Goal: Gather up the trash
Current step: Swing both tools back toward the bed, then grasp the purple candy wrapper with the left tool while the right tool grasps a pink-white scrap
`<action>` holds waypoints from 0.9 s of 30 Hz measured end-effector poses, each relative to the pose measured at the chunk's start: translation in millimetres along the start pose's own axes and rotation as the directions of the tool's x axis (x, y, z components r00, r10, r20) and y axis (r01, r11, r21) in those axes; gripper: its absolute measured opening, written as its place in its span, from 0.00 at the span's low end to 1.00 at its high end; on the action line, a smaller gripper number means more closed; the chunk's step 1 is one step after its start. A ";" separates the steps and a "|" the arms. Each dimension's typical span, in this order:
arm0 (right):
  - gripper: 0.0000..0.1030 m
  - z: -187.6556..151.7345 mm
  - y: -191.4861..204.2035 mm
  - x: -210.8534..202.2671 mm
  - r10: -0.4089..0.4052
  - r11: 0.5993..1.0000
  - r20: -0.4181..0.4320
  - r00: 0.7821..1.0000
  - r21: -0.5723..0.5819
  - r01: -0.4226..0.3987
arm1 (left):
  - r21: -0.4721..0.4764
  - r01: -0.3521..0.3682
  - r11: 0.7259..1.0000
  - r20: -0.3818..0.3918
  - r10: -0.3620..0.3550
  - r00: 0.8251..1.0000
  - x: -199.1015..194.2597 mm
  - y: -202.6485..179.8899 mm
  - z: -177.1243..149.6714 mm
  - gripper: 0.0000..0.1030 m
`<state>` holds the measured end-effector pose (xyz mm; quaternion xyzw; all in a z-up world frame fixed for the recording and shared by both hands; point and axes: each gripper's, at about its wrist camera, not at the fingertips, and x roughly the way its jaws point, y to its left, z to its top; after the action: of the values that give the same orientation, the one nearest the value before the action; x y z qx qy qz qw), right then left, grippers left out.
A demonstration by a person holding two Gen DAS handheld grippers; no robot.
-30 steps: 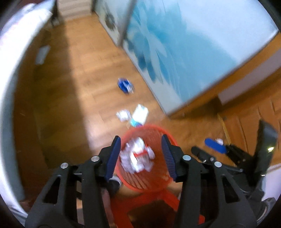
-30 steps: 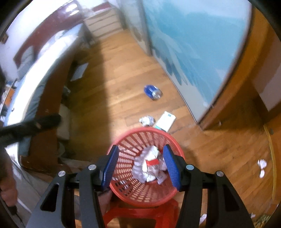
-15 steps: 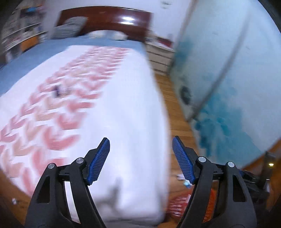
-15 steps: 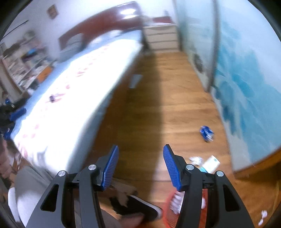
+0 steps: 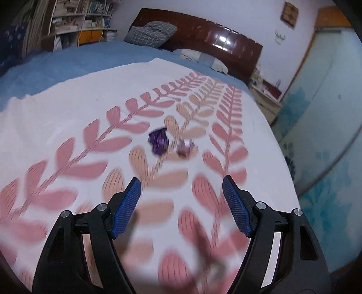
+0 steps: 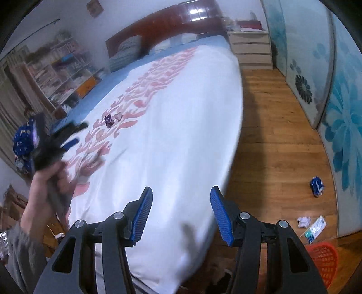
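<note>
The bed (image 6: pixel 172 126) fills most of the room, its white cover printed with pink leaf sprays, a blue sheet and a dark glossy headboard (image 5: pixel 203 38) at its far end. Past the headboard end, by the wall, stands a pale chest of drawers (image 6: pixel 251 49); wood floor (image 6: pixel 271 140) runs along the bed's side to sliding doors painted with blue flowers. A bookshelf (image 5: pixel 79 15) stands beyond the bed's other side.

Off the bed's near corner, on the floor, sits a red mesh basket (image 6: pixel 325 260). Near it lie a flat white packet (image 6: pixel 315 228), a crumpled white paper (image 6: pixel 304 221) and, farther along the bed's side, a crushed blue wrapper (image 6: pixel 316 185).

The left gripper (image 5: pixel 181 203) hovers over the cover, fingers wide apart with nothing between them. The right gripper (image 6: pixel 179 214) hangs over the bed's near edge, fingers apart and empty.

In the middle of the cover lie a crumpled purple wrapper (image 5: pixel 159 141) and, just beside it, a smaller pale pinkish scrap (image 5: pixel 184 147), ahead of the left gripper.
</note>
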<state>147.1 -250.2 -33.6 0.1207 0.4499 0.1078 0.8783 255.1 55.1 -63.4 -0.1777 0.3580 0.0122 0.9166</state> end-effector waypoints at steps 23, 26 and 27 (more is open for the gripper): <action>0.65 110.7 146.4 191.4 0.000 0.957 0.035 0.999 -0.292 0.010 | -0.318 0.006 0.948 -0.150 -0.057 0.987 125.4 68.9 48.6 0.23; 0.65 131.0 168.6 224.7 -0.014 0.946 0.017 1.000 -0.323 0.019 | -0.307 0.020 0.951 -0.164 -0.074 0.984 122.4 74.6 46.4 0.12; 0.65 139.5 176.4 236.2 -0.021 0.941 0.018 1.000 -0.336 0.026 | -0.300 0.016 0.954 -0.172 -0.071 0.983 120.1 76.2 45.9 0.07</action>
<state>381.8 -28.8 -80.7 -0.0355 0.4198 0.1717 0.8905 362.9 129.2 -135.6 -0.3218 0.4298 0.0294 0.8431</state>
